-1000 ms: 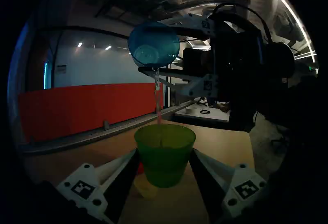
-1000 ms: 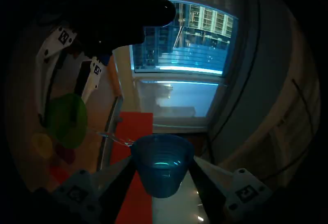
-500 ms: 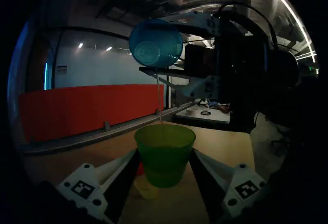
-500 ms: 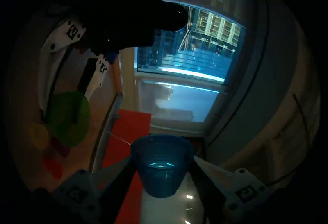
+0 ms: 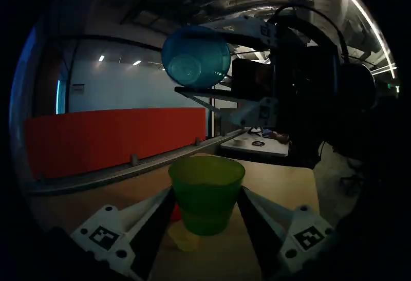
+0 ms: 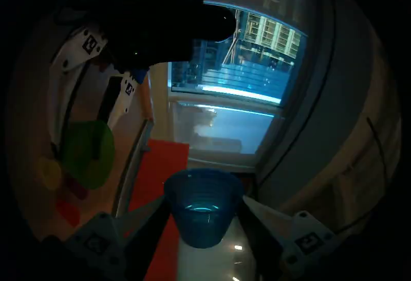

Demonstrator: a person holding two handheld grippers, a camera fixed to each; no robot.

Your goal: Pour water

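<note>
We see the left gripper with its fingers clamped on an upright green cup over the wooden bench. The right gripper has its fingers pinching the blue cup. In the left gripper view the blue cup lies tipped sideways, right above the green cup and apart from it. A small yellow item and a red item sit low behind the green cup.

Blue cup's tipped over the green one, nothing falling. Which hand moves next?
Right, probably. The right gripper grips the tipped blue cup and can turn it upright; the left gripper only holds the upright green cup beneath.
</note>
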